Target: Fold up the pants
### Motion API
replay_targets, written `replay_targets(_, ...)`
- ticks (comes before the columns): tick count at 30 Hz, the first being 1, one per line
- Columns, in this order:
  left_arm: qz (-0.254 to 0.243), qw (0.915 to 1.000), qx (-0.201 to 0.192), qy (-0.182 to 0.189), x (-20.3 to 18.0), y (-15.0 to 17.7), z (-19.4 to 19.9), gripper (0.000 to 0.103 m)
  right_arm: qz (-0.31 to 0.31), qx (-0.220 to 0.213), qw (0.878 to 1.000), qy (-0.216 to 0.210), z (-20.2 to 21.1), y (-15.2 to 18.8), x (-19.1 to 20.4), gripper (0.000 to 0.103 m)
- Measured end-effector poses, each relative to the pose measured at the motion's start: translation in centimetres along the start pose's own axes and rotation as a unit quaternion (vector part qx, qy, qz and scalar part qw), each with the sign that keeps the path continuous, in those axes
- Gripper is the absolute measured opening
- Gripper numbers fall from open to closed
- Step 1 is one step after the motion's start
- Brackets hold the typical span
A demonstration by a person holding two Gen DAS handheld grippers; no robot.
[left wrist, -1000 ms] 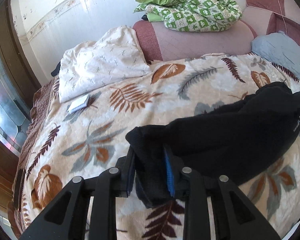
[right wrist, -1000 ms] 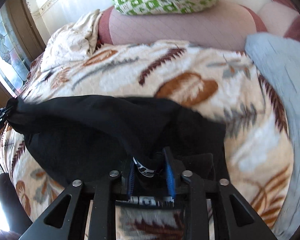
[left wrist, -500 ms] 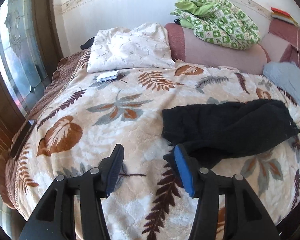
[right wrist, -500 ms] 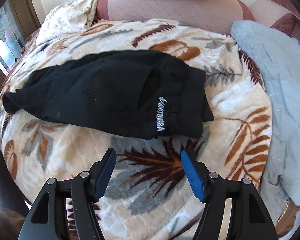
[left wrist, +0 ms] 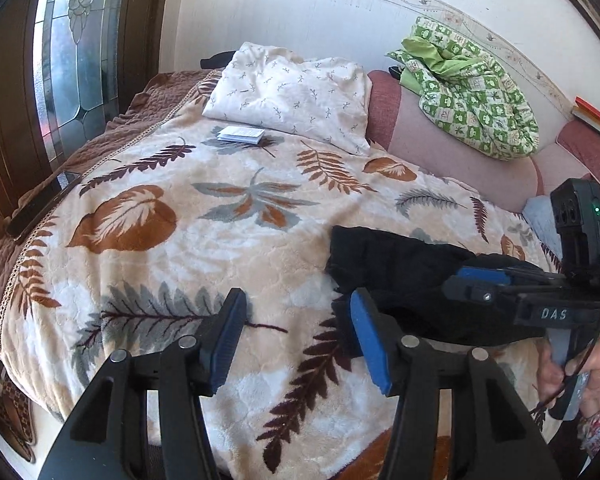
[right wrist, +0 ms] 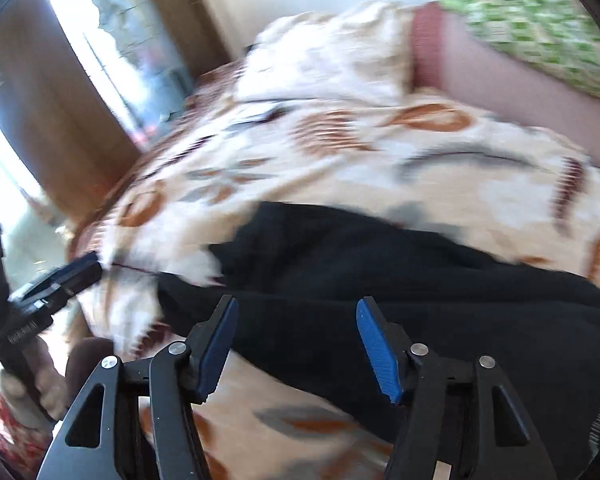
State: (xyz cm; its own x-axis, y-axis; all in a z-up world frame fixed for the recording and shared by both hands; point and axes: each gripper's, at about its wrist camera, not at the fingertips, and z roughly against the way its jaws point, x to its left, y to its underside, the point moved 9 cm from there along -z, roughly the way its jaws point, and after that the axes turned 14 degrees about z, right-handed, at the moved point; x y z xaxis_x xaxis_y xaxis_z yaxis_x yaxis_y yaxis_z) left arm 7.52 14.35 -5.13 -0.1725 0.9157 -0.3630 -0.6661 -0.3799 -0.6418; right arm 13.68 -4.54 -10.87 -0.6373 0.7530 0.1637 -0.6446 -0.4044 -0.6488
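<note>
Left gripper [left wrist: 296, 334]: jaws apart, nothing between the blue pads, poised above the blanket [left wrist: 172, 248] just left of the black pants [left wrist: 396, 264]. Right gripper [right wrist: 296, 338]: jaws apart after a slight closing, pads clear of the pants beneath them; that view is blurred. A hand [left wrist: 580, 372] grips its handle at the blanket's near edge.
</note>
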Motion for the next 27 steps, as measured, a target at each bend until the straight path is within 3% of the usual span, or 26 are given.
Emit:
replay_targets(3,0.002,1.0,-0.003,-0.003,1.2,0.0,0.7,0.054,0.052,0.005,0.998,-0.031,-3.1,-0.9,4.7,0.067)
replay_targets(6,0.012,0.9999,-0.004,0.0,2.1,-0.2,0.8,0.054,0.111,0.033,0.993,0.005,-5.6,-0.6,6.8,0.065)
replay_targets(7,0.017,0.9999,-0.004,0.002,2.3,-0.3,0.9,0.054,0.124,0.043,0.991,0.018,-6.2,-0.4,6.9,0.058)
replay_targets(8,0.022,0.9997,-0.004,0.005,2.5,-0.3,0.9,0.054,0.134,0.053,0.989,0.028,-6.6,0.0,6.9,0.021)
replay_targets(9,0.028,0.9996,-0.004,0.007,2.6,-0.4,0.9,0.054,0.136,0.07,0.988,0.033,-6.8,0.6,6.7,0.01)
replay_targets(11,0.039,0.9991,-0.005,0.014,2.9,-0.7,1.0,0.054,0.135,0.073,0.988,0.028,-6.3,1.1,6.9,0.01)
replay_targets(13,0.046,0.9987,-0.007,0.018,3.2,-0.9,1.1,0.054,0.14,0.082,0.987,0.015,-5.1,2.5,7.9,0.01)
replay_targets(17,0.053,0.9983,-0.011,0.022,3.5,-1.2,1.2,0.054,0.159,0.144,0.976,-0.034,-2.8,8.1,10.7,0.016)
replay_targets(19,0.054,0.9982,-0.01,0.022,3.6,-1.2,1.2,0.054,0.164,0.178,0.969,-0.047,-2.2,10.6,10.7,0.032)
replay_targets(20,0.054,0.9982,-0.01,0.023,3.6,-1.2,1.2,0.054,0.163,0.195,0.966,-0.056,-1.7,11.7,10.6,0.053)
replay_targets(21,0.054,0.9982,-0.009,0.022,3.7,-1.1,1.2,0.054,0.161,0.201,0.964,-0.062,-1.3,12.3,10.6,0.064)
replay_targets(23,0.057,0.9982,-0.008,0.021,3.8,-0.9,1.1,0.054,0.159,0.19,0.967,-0.062,-0.2,12.0,10.5,0.065)
replay_targets(27,0.063,0.9978,-0.002,0.021,4.1,-0.5,0.8,0.054,0.146,0.127,0.981,-0.032,1.2,7.7,9.9,0.065)
